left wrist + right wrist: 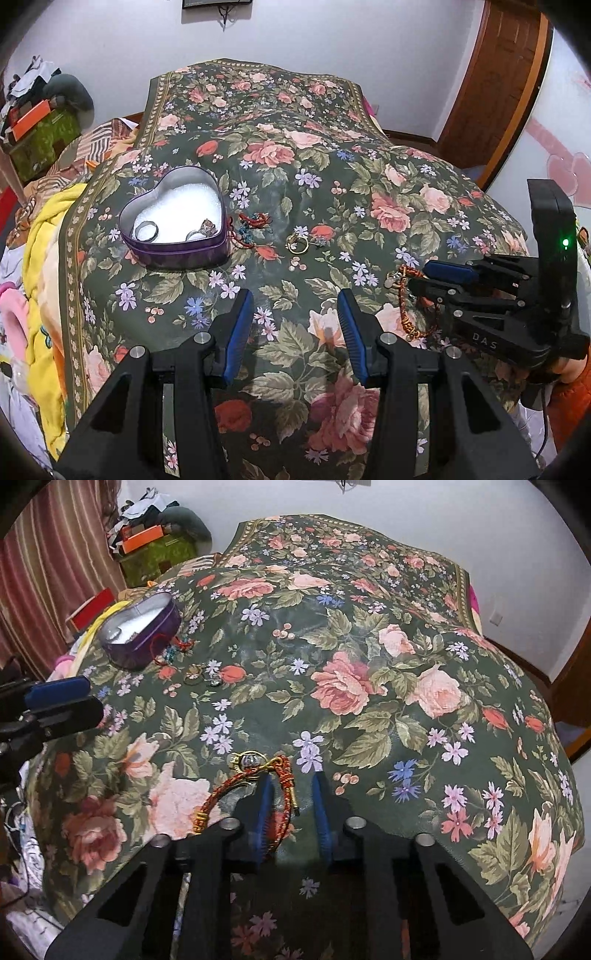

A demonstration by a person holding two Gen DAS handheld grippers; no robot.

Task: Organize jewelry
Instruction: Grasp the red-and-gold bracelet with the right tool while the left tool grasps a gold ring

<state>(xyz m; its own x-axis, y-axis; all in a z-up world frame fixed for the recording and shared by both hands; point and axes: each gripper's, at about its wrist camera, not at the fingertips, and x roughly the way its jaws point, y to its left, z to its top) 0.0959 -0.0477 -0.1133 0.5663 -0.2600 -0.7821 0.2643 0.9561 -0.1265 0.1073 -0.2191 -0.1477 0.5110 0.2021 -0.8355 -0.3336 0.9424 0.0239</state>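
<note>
A purple heart-shaped tin [173,236] with white lining sits on the floral cloth and holds two silver rings [146,229]. It shows far left in the right wrist view [142,637]. A red beaded string [248,229] lies beside the tin. A gold ring [297,244] lies to its right. My left gripper [295,332] is open and empty over the cloth. My right gripper [291,805] is open, its fingers straddling part of a red braided bracelet [236,794] with a gold clasp. The bracelet lies on the cloth and also shows in the left wrist view [410,314].
The floral cloth [295,166] covers a humped bed. A yellow blanket [40,258] and clutter lie on the left. A green box with an orange box [33,118] stands at far left. A wooden door [498,81] is at right.
</note>
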